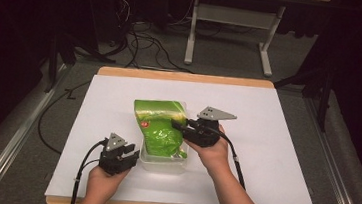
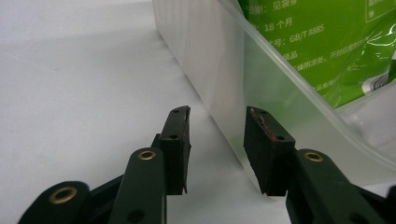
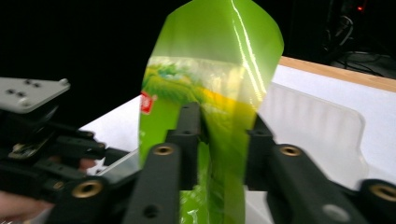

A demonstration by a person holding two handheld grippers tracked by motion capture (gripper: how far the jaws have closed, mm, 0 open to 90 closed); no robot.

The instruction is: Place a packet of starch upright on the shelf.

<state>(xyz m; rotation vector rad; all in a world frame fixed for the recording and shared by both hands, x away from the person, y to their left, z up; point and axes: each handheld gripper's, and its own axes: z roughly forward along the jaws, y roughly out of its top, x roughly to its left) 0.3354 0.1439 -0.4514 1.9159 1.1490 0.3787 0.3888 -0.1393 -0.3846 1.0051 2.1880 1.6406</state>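
A green snack bag (image 1: 160,125) lies tilted in a clear plastic container (image 1: 163,163) in the middle of the white board. My right gripper (image 1: 179,125) is shut on the bag's right edge. In the right gripper view the bag (image 3: 215,56) stands up between the two jaws (image 3: 224,122), with the container's rim (image 3: 322,116) behind it. My left gripper (image 1: 132,150) is open beside the container's near left corner and holds nothing. In the left gripper view the open jaws (image 2: 218,128) point at the container's frosted wall (image 2: 219,70), and the bag's printed back (image 2: 327,42) shows through it.
The white board (image 1: 265,140) covers a wooden table (image 1: 186,77). Cables trail from both grippers toward the front edge. A table frame (image 1: 226,26) and loose cables (image 1: 144,43) are on the floor beyond. My left gripper (image 3: 46,140) also appears in the right gripper view.
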